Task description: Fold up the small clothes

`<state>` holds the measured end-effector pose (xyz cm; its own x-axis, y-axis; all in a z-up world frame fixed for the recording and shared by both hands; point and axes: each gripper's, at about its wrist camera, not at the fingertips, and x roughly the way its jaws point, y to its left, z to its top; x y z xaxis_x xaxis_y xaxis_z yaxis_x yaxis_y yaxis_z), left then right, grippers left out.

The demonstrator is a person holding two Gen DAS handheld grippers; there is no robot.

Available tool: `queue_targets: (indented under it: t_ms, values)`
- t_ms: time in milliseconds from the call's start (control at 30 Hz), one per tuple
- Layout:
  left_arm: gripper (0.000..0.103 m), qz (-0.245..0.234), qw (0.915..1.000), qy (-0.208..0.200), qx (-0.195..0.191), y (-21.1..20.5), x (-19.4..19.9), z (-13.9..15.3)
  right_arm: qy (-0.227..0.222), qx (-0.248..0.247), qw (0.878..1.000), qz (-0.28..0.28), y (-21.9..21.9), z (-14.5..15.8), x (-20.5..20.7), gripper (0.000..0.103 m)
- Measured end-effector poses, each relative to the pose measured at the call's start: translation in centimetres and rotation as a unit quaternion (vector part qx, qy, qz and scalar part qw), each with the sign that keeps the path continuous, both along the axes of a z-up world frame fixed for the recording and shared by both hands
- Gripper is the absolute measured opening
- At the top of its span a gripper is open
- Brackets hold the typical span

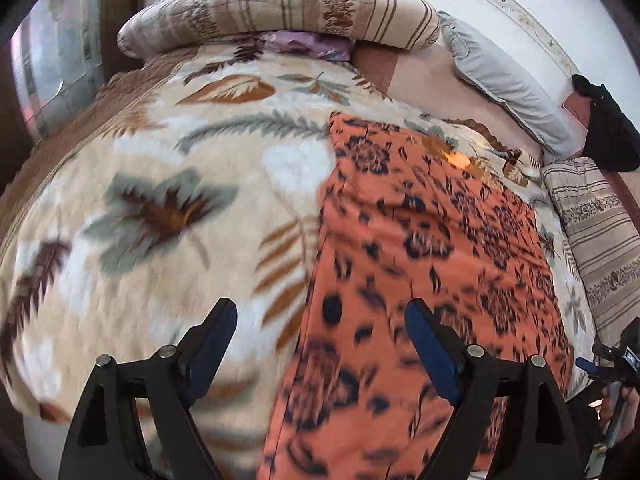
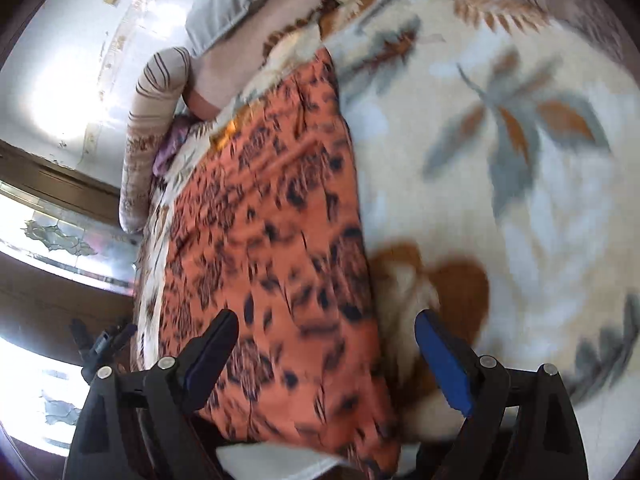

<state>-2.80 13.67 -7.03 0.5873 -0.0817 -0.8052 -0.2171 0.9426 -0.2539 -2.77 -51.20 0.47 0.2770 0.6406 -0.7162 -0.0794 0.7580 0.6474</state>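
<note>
Orange patterned cloth [image 1: 420,264] lies in a long strip on our leaf-print blanket [image 1: 160,208]. Our left gripper [image 1: 320,344] and right gripper [image 2: 326,350] hover released, empty; a careless pinch could snag blanket too.

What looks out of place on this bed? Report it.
Nothing stands out. The orange patterned garment lies flat as a long strip on the leaf-print blanket, and both views are motion-blurred, so fine creases cannot be judged.

The right tool [image 2: 326,344] hangs wide apart over the orange patterned garment [image 2: 276,216], spread on the leaf-print blanket [image 2: 500,160].
</note>
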Motion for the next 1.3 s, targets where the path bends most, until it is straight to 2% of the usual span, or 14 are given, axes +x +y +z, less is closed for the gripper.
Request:
queue_targets:
  t_ms: [200, 300, 367, 433, 500, 567, 633, 700, 800, 900, 1000, 1133, 1233, 1300]
  values:
    - [0.086, 0.005, 0.9991, 0.04, -0.015, -1.1, -5.2, -3.1, 0.014, 0.01, 1.0, 0.025, 16.2, -3.9, 3.2, 0.092]
    - [0.086, 0.001, 0.9981, 0.058, -0.019, -1.9, -6.2, -4.3, 0.029, -0.01, 0.999, 0.04, 25.0, -5.0, 5.3, 0.092]
    - [0.086, -0.003, 0.9972, 0.074, -0.01, -2.4, -5.9, -5.2, 0.036, -0.013, 0.998, 0.046, 29.9, -6.3, 6.7, 0.092]
    - [0.086, -0.008, 0.9939, 0.109, 0.012, -2.9, -5.4, -6.5, 0.051, -0.021, 0.997, 0.051, 35.2, -7.3, 8.9, 0.091]
    - [0.086, -0.011, 0.9936, 0.105, 0.041, -3.6, -5.5, -6.5, 0.059, -0.036, 0.996, 0.063, 40.7, -8.5, 10.7, 0.09]
    - [0.086, -0.016, 0.9932, 0.105, 0.047, -3.9, -5.5, -6.4, 0.058, -0.049, 0.994, 0.077, 45.6, -9.6, 11.5, 0.084]
    - [0.085, -0.012, 0.9944, 0.1, 0.03, -3.6, -5.7, -6.1, 0.069, -0.049, 0.993, 0.08, 50.1, -11.4, 11.9, 0.073]
    - [0.085, -0.008, 0.9961, 0.088, 0.007, -2.9, -6.2, -5.6, 0.068, -0.04, 0.994, 0.075, 54.4, -12.7, 13.1, 0.069]
    - [0.085, -0.004, 0.9963, 0.085, -0.016, -2.2, -6.5, -5.5, 0.064, -0.028, 0.995, 0.076, 56.4, -13.2, 13.0, 0.068]
    - [0.084, 0.004, 0.9957, 0.09, -0.022, -2.0, -6.7, -5.8, 0.055, -0.025, 0.995, 0.081, 58.8, -12.8, 13.3, 0.068]
    - [0.066, 0.0, 0.9952, 0.094, -0.028, -2.0, -7.0, -5.9, 0.054, -0.03, 0.994, 0.089, 61.3, -13.0, 14.2, 0.068]
    - [0.057, 0.001, 0.995, 0.098, -0.021, -1.8, -7.2, -6.1, 0.055, -0.034, 0.994, 0.094, 62.9, -13.1, 13.5, 0.068]
    - [0.059, 0.001, 0.9946, 0.102, -0.021, -1.8, -6.9, -6.2, 0.059, -0.046, 0.993, 0.091, 64.0, -13.3, 14.5, 0.068]
    - [0.07, -0.006, 0.9945, 0.102, -0.024, -1.9, -6.7, -6.2, 0.066, -0.049, 0.993, 0.085, 64.6, -13.9, 14.9, 0.069]
